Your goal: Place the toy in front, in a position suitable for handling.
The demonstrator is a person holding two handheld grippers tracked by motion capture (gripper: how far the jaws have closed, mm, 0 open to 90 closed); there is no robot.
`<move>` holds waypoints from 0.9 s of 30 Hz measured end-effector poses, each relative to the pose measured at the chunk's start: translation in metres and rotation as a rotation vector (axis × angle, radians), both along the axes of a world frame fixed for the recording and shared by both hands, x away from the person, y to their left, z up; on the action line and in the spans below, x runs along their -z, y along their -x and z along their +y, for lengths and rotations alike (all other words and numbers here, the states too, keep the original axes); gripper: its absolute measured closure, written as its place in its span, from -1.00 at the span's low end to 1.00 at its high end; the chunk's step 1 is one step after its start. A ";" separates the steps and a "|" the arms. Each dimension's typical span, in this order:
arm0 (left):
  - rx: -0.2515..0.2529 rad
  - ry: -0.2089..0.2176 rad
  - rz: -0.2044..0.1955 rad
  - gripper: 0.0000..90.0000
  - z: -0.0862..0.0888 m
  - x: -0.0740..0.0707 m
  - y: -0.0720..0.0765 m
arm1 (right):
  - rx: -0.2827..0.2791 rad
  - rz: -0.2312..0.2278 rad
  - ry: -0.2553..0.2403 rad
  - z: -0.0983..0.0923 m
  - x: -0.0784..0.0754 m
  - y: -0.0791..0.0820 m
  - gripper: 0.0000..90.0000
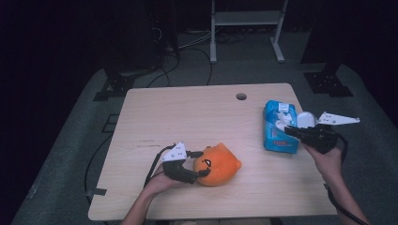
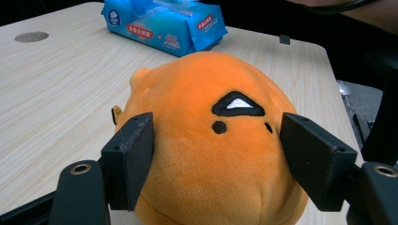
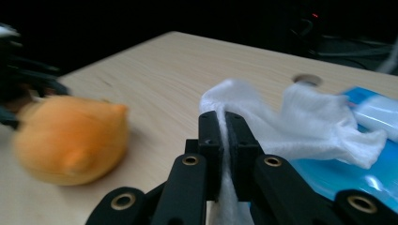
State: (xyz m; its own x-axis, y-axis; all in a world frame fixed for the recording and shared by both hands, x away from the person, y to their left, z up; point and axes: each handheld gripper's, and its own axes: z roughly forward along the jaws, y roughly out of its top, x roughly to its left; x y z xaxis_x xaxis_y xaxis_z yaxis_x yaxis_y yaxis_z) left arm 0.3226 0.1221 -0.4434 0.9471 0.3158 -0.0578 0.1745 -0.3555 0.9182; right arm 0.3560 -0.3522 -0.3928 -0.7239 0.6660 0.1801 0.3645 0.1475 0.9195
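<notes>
Pale wood-grain table (image 1: pixel 197 117) up front, smooth and matte, sitting on grey floor in a dark room. Nearest the person, the left gripper (image 1: pixel 199 163) has its black blocky jaws pressed into both sides of the orange plush toy (image 1: pixel 218 164), a round, fuzzy ball with a stitched black eye, resting on the tabletop near the front edge. Over on the right side, the right gripper (image 3: pixel 224 140) has its jaws pinched together on a white wet wipe (image 3: pixel 300 117), thin and crumpled, drawn up out of the blue wipe pack (image 1: pixel 280 126), a glossy soft packet lying flat near the table's right edge. Farther back, a round cable hole (image 1: pixel 241 96) sits in the tabletop. Beyond that, black cables (image 1: pixel 187 61) trail over the floor, with a light metal frame (image 1: pixel 246 28) standing behind.
</notes>
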 end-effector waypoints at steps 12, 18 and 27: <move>-0.001 -0.008 -0.012 -0.39 0.000 0.000 0.001 | -0.292 -0.044 -0.027 0.061 -0.039 0.059 0.90; 0.000 -0.008 -0.018 -0.39 0.000 0.000 0.001 | -0.469 -0.009 0.002 0.101 -0.051 0.083 0.89; 0.016 -0.015 -0.034 -0.39 -0.002 -0.001 0.002 | -0.541 0.047 0.044 0.138 -0.040 0.063 0.89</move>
State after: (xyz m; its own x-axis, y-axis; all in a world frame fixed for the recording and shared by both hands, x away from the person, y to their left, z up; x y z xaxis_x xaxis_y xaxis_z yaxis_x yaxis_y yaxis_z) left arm 0.3202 0.1206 -0.4428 0.9533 0.3012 -0.0207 0.1373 -0.3715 0.9182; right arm 0.2934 -0.2138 -0.3529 -0.9573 0.2081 0.2008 0.2663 0.3638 0.8926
